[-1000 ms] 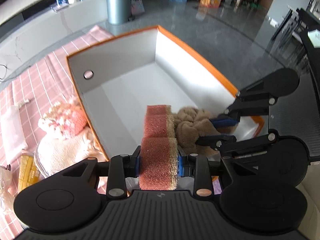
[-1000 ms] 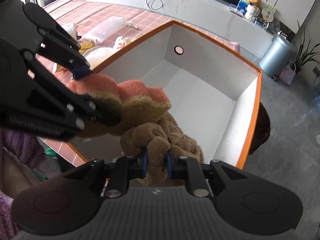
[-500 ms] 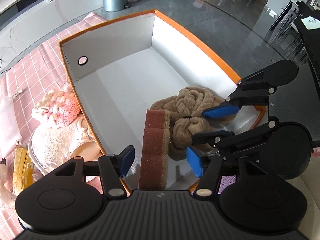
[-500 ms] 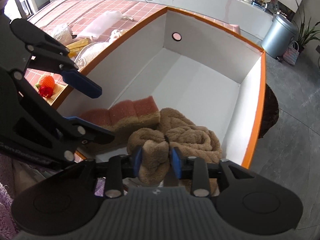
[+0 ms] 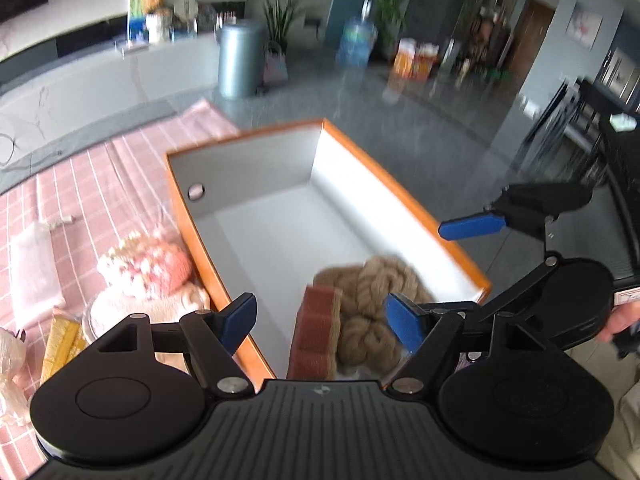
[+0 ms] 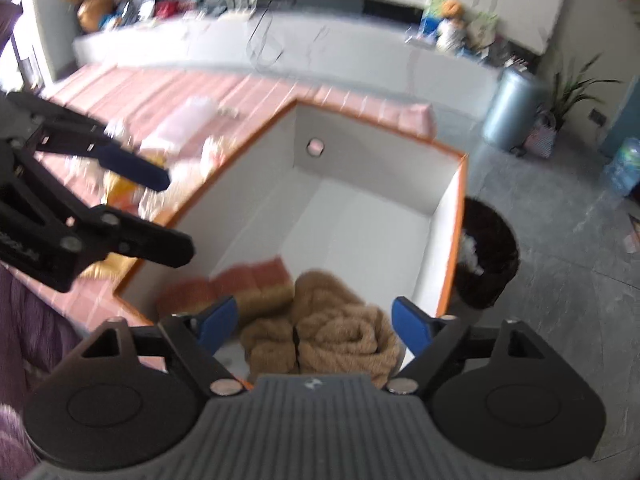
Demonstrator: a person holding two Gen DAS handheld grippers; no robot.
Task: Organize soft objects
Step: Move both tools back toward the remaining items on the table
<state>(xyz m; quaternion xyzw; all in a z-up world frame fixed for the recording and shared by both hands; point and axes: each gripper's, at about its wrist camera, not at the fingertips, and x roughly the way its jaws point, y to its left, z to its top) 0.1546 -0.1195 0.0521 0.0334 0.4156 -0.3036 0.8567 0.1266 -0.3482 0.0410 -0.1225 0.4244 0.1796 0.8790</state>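
Both claws have let go since a second ago: back then the left claw (image 5: pixel 322 322) was clamped on the sponge (image 5: pixel 316 330) and the right claw (image 6: pixel 314 322) was pinching the brown towel (image 6: pixel 332 332), and now both things lie loose inside the box (image 5: pixel 400 196). The jaws on both have just been opening and now stand wide, blue pads clear of everything, nothing pressed between them. The cameras also sit a bit higher over the box than before, and the frames are motion-blurred

The sponge lies on the white box floor at the near end, touching the towel, which is bunched up in the near corner by the orange-rimmed wall. The rest of the box floor is bare white

Outside the box, on the pink checked cloth (image 5: pixel 96 184) over the desk, sits a pink-and-white knitted thing (image 5: pixel 144 266) on a cream fluffy one (image 5: pixel 160 304), just beside the box wall
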